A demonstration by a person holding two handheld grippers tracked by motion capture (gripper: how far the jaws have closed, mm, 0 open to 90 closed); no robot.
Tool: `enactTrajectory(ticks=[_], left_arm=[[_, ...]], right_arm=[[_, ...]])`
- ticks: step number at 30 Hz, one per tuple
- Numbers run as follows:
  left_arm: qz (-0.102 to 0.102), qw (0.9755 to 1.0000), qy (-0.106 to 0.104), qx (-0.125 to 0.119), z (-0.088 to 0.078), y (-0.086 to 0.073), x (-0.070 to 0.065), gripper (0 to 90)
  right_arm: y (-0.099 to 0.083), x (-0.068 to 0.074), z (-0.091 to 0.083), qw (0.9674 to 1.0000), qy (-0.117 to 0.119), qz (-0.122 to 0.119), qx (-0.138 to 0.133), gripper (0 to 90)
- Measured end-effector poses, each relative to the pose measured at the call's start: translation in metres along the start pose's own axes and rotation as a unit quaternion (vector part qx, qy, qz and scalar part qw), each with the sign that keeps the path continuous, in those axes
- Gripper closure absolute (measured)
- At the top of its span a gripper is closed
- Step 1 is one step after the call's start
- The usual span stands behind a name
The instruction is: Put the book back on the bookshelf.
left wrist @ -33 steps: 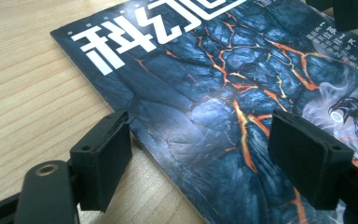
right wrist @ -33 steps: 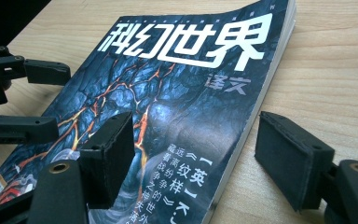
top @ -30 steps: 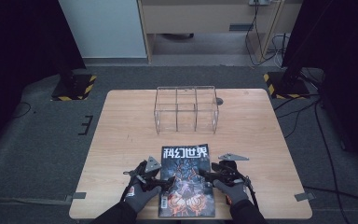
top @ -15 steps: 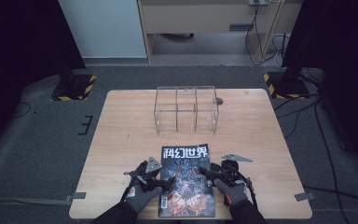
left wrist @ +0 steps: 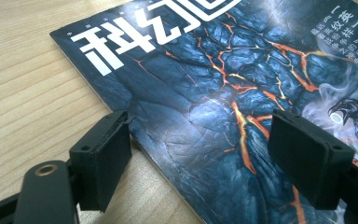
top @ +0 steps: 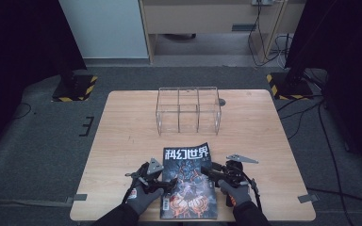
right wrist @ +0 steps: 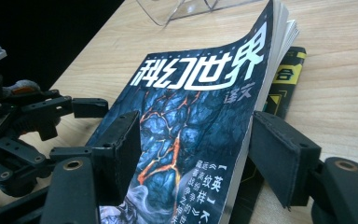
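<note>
A magazine (top: 188,181) with a dark blue, lava-cracked cover and white title lies near the table's front edge. My left gripper (top: 167,183) is at its left edge, open; in the left gripper view one jaw is over the bare wood and the other over the cover (left wrist: 223,93), both ahead of my left gripper (left wrist: 200,163). My right gripper (top: 208,170) is at the magazine's right edge. Its jaws have just been closing a little and stand open around that raised edge (right wrist: 191,112), without pressing it, as my right gripper (right wrist: 191,158) looks along them.
A second, black and yellow booklet (right wrist: 286,70) lies under the magazine's right side. A clear acrylic divided rack (top: 188,110) stands at the back middle of the wooden table (top: 122,141). My left gripper (right wrist: 37,116) also appears across the magazine in the right gripper view.
</note>
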State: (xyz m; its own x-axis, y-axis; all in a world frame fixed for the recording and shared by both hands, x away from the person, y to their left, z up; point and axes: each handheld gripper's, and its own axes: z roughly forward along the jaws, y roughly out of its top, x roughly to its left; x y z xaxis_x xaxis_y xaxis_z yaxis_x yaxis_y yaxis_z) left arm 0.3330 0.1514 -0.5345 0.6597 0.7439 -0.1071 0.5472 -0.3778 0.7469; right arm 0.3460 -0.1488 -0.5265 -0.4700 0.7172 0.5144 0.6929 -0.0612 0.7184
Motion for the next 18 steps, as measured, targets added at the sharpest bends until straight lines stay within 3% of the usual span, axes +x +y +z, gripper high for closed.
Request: enactTrajectory(ticks=[4,9,13,18], left_arm=[[0.000,1.0000,0.000,0.000,0.0000,0.0000,0.0000,20.5],[0.000,1.0000,0.000,0.000,0.0001,0.0000,0.0000,20.4],[0.000,1.0000,0.000,0.000,0.0001,0.0000,-0.0001,20.4],[0.000,1.0000,0.000,0.000,0.0001,0.0000,-0.0001,20.4]], right_arm=[[-0.0012,-0.0005,0.0006,1.0000,-0.001,0.001,-0.002,33.8],[0.0029,0.0036,-0.0023,0.9998,0.018,-0.003,-0.009,35.0],[0.0006,0.0037,0.0000,0.9998,0.003,-0.020,-0.001,34.6],[-0.0003,0.0050,0.0007,0.9998,0.007,-0.020,0.004,34.7]])
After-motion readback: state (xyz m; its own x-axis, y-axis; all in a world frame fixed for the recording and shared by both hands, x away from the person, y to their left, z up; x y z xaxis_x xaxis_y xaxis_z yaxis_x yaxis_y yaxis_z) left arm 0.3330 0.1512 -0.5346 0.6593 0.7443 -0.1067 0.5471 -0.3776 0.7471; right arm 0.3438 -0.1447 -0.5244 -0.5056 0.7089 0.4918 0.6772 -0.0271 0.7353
